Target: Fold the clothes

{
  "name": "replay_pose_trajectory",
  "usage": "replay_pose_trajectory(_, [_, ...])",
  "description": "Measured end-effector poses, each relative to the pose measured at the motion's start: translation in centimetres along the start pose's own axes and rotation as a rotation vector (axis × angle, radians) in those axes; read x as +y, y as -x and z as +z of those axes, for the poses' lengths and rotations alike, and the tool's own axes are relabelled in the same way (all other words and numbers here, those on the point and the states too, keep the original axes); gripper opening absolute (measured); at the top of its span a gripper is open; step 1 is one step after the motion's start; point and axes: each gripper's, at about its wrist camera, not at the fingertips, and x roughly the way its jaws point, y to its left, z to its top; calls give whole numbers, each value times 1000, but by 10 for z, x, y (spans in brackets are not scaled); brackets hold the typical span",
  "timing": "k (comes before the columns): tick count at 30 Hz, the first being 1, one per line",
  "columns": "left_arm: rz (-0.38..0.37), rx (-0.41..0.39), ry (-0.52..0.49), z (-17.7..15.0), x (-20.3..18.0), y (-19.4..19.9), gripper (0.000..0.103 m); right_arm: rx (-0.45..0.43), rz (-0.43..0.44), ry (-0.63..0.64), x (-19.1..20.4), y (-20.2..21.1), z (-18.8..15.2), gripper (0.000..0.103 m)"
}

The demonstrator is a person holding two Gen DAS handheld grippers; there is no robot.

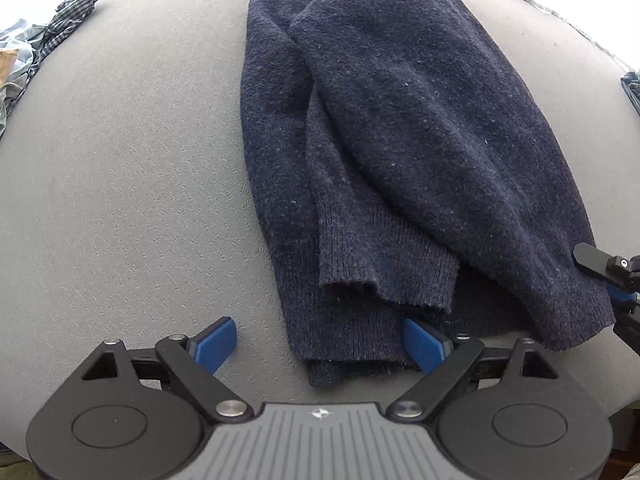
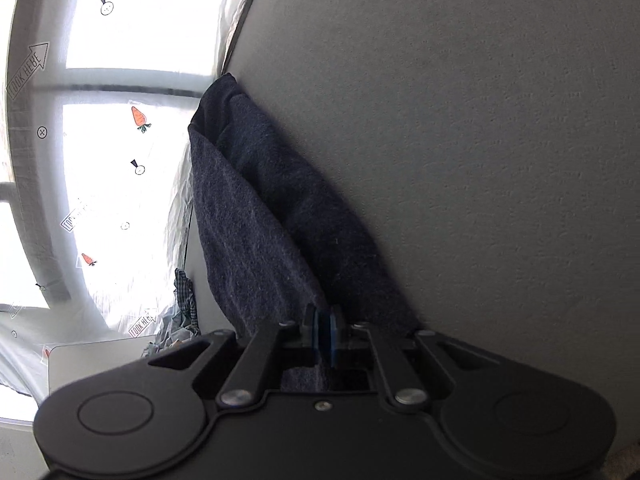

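Note:
A navy knitted sweater lies lengthwise on the grey table, its sides folded in and one sleeve laid over the body. My left gripper points down at the near hem and is open. Its right pad sits over the hem, and its left pad is over bare table. My right gripper is shut on the sweater's side edge, with fabric running up from between its blue pads. In the left wrist view, the right gripper shows at the sweater's right edge.
A heap of plaid and light blue clothes lies at the far left of the table, also seen as the clothes heap. Another bit of cloth shows at the right edge. A bright curtained window stands beyond the table's far edge.

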Motion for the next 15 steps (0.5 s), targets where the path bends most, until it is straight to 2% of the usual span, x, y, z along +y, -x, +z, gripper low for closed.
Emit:
replay_pose_trajectory(4, [10,12,4,0,-1,3,93,2,-63,57,4,2,-2,13])
replay_pose_trajectory(7, [7,22,23,0,2,9,93,-8,-105,111,10,7,-3,23])
replay_pose_trajectory(8, [5,25,30,0,4,11,93,-13,-123,140,14,10,-3,31])
replay_pose_trajectory(10, [-25,-6,27,-2,7,21,93,-32,-158,212,23,17,-1,42])
replay_pose_trajectory(13, [-87,-63,16,-3,14,36,93,-77,-201,330,36,26,2,45])
replay_pose_trajectory(15, [-104,-84,22,-2,18,41,93,-94,-208,365,40,30,3,50])
